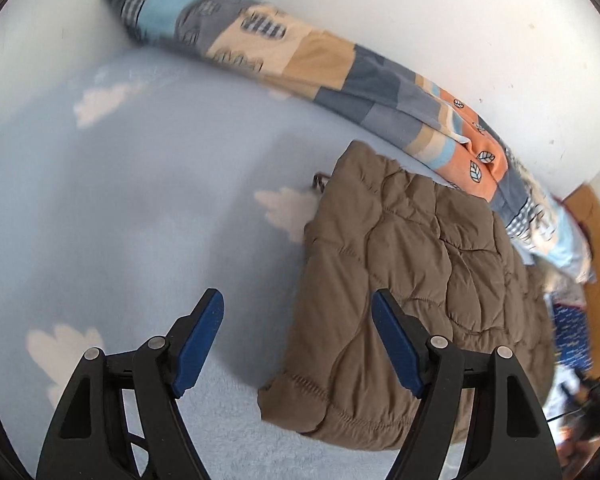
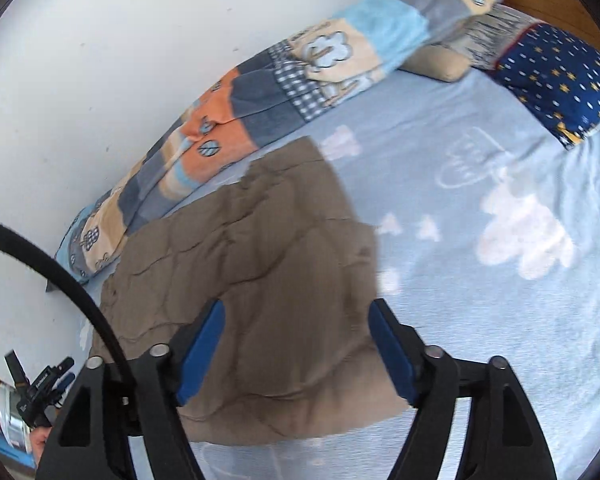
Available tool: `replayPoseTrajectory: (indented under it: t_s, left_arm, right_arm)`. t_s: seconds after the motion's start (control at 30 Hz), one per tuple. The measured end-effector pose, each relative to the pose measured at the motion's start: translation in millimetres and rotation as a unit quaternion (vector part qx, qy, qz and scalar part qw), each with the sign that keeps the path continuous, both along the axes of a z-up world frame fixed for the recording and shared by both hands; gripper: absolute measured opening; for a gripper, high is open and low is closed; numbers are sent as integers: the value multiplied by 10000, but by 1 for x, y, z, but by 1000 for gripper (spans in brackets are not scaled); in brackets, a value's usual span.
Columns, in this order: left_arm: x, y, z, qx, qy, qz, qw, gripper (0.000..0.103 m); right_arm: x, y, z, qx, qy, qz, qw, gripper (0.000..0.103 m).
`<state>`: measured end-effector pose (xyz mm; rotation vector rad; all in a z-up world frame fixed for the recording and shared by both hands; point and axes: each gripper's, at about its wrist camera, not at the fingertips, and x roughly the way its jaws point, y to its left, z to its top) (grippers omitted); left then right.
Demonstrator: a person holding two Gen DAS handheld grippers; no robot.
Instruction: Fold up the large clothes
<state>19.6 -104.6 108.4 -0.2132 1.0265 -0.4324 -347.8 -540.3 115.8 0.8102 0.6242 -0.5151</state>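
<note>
On the bed, a brown quilted jacket (image 1: 412,280) lies folded into a thick bundle on a pale blue sheet (image 1: 140,208) printed with white clouds. Its far edge reaches almost to a rolled patchwork blanket (image 1: 340,76) that runs along the white wall (image 1: 420,20); from the right wrist view the jacket's far corner sits just beside that blanket, and I cannot tell whether they touch.

Both claws stand with their blue-padded fingers wide apart and hold nothing. The left claw (image 1: 298,344) hovers over the near left edge of the jacket: its left finger (image 1: 198,344) is over bare sheet, while its right finger (image 1: 396,344) is over the brown fabric. The stitched hem at the jacket's near corner is rounded and puffy, resting on the sheet. The right claw (image 2: 296,352) is over the near part of the jacket (image 2: 260,280), with its left finger over the quilting and its right finger at the jacket's right edge, where brown meets blue sheet (image 2: 480,320).

Open sheet spreads wide to the left of the jacket in the left wrist view and to the right of it in the right wrist view. Farther along the bed, well apart from the jacket, lies a dark blue pillow (image 2: 560,80) with small stars, next to a beige cushion (image 2: 440,62).
</note>
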Motion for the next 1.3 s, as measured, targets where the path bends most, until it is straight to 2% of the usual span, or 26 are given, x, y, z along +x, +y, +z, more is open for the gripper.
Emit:
replayPoseTrajectory:
  t_s: [0.13, 0.27, 0.37, 0.43, 0.57, 0.63, 0.73, 0.97, 1.03, 1.17, 1.3]
  left_arm:
    - [4, 5, -11, -355, 346, -172, 9986, 77]
    - [5, 2, -25, -733, 751, -396, 9937, 78]
    - [6, 1, -38, -929, 968, -449, 9899, 79]
    - [7, 2, -51, -1233, 1233, -485, 9835, 79]
    - [10, 3, -72, -1578, 1574, -543, 9733, 82]
    - [10, 3, -81, -1778, 1710, -537, 9676, 83]
    - [12, 4, -98, -2229, 1955, -514, 9537, 86]
    - [19, -6, -119, -2834, 2040, -472, 9359, 90]
    - [28, -12, -120, -2873, 2084, -614, 9329, 90]
    - [48, -25, -117, -2764, 2062, -984, 9335, 90]
    - [60, -37, -118, -2675, 2263, -1236, 9284, 90]
  right_arm:
    - [-23, -20, -18, 539, -117, -108, 9984, 86]
    - [-39, -34, -47, 1363, -437, -205, 9895, 89]
    - [-45, -37, -64, 1744, -506, -273, 9830, 92]
    - [-48, -39, -74, 1949, -536, -332, 9788, 92]
    - [-49, -39, -99, 2506, -736, -390, 9645, 94]
    - [-47, -38, -108, 2599, -722, -383, 9622, 96]
    - [-44, -37, -120, 2778, -860, -395, 9560, 100]
    - [-19, -34, -125, 2738, -1348, -181, 9521, 103]
    - [-5, -35, -121, 2604, -1337, -94, 9562, 103]
    - [16, -51, -120, 2528, -1210, 247, 9596, 103]
    - [30, -66, -122, 2424, -1182, 679, 9606, 103]
